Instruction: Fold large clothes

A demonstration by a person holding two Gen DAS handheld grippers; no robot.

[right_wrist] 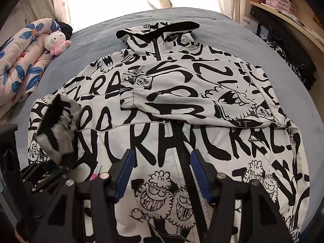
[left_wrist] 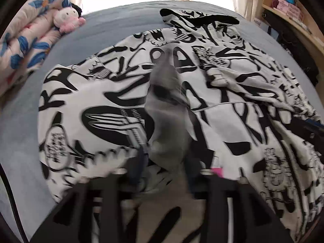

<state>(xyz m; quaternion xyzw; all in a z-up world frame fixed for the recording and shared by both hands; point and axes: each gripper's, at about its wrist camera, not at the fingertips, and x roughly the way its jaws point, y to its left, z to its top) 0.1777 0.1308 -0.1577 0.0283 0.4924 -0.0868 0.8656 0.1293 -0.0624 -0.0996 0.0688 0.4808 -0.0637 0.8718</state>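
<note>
Black-and-white graffiti-print jacket [right_wrist: 166, 109], spread front-up on blue bedsheet [right_wrist: 97, 34], one sleeve [right_wrist: 194, 101] folded across chest. Left gripper [left_wrist: 165, 162] clamped on blurred cuff of other sleeve [right_wrist: 56, 125], lifted above jacket; right gripper [right_wrist: 162, 158] spread wide, empty, over zipper [right_wrist: 182, 141]. Floral quilt [right_wrist: 22, 52] and plush toy [right_wrist: 56, 40] beside jacket.

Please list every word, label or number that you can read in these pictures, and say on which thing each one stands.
"RA": large black letters on the jacket, beside its zipper.
"YOUR MESSAGE HERE!": speech bubble on the sleeve folded across the chest.
Round faces near the hem: lettering too distorted to read.
Cardboard box: print too small.
Pink boxes: print too small.
</note>
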